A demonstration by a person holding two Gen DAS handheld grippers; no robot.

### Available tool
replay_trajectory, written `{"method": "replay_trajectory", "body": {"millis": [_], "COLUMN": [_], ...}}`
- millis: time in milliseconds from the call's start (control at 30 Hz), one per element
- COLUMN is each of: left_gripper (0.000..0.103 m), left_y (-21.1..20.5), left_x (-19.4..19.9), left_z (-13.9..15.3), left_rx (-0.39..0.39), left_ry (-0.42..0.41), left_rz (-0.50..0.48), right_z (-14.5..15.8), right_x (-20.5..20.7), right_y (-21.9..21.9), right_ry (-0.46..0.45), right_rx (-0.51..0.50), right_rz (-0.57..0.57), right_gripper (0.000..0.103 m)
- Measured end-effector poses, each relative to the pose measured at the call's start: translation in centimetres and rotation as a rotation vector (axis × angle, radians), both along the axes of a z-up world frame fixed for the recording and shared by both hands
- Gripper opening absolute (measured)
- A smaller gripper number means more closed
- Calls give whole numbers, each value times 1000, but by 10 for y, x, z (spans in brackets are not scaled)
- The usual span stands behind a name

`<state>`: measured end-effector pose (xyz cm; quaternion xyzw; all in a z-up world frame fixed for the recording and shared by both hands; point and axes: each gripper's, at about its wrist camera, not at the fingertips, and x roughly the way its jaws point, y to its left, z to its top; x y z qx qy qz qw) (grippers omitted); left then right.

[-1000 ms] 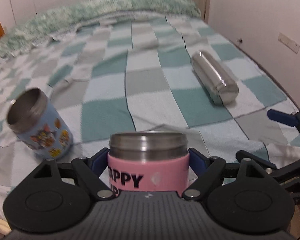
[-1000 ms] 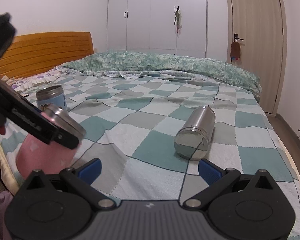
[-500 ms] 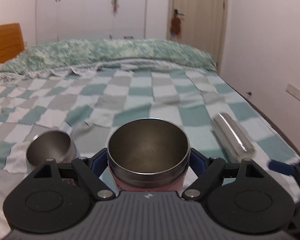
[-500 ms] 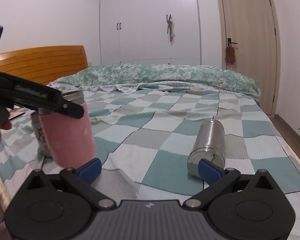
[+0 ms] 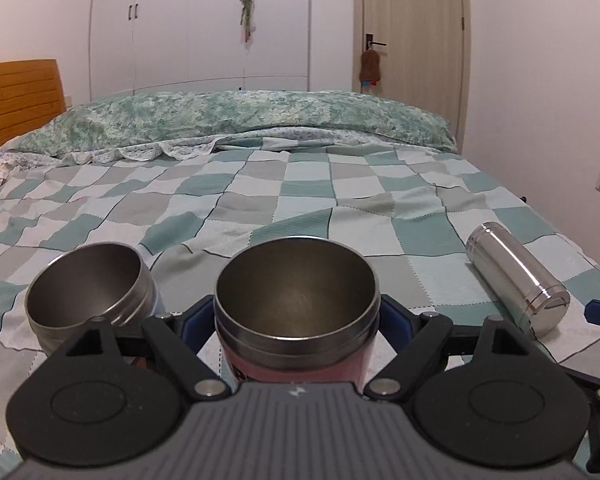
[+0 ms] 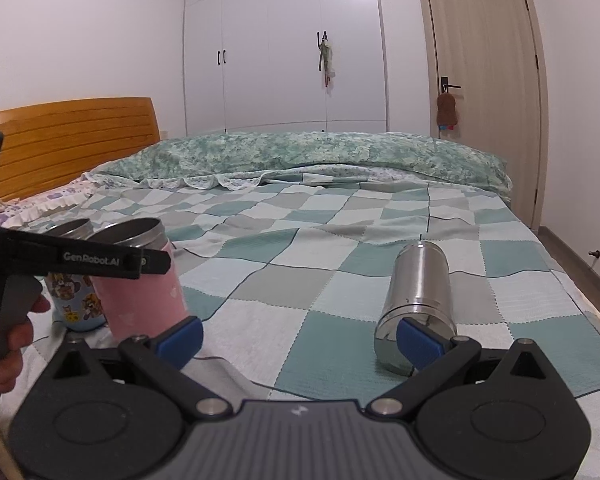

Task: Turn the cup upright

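writing: "GenRobot.AI" on left tongs (image 6: 136, 262) | left tongs: pinching pink cup (image 5: 296, 312) between blue pads, mouth up, slightly tilted, base by the bed (image 6: 340, 280) | blue cartoon cup (image 6: 76, 300) just beside it | right tongs (image 6: 300, 334): spread, holding nothing | steel bottle (image 6: 420, 296) on its side, near right pad

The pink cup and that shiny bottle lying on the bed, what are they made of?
Pink cup: looks like brushed steel, dull grey inside and at the rim, with a matte pink sleeve, maybe silicone or paint.
Shiny bottle: probably polished stainless steel; it mirrors the room.
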<state>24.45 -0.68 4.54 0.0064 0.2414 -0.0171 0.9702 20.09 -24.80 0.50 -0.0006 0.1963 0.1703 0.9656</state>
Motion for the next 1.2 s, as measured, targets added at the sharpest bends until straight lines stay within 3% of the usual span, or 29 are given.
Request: {"method": "replay_trajectory", "body": {"millis": [67,367,600,933,1200], "left_gripper": [103,103,103,103,103], "left_y": [1,4,8,15,9], "left_x": [-3,-54,-119,-195,-219], "left_z": [1,34,46,5,-31], "left_rx": [-1,-31,-43,-55,-30], "left_ry": [-7,-134,-249,-309,-325], "left_rz": [-22,-39,-59,-45,-19], "right_z": [0,14,27,10,-19], "right_x": [0,-25,-66,-138,-177], "right_y": [1,0,-6,-5,-1], "right_ry": [-2,-50,-103,-169,-222], "right_rx": [-2,4,24,29,8], "right_rz": [-3,-12,-26,-37,-88], "right_gripper": [103,103,103,103,103]}}
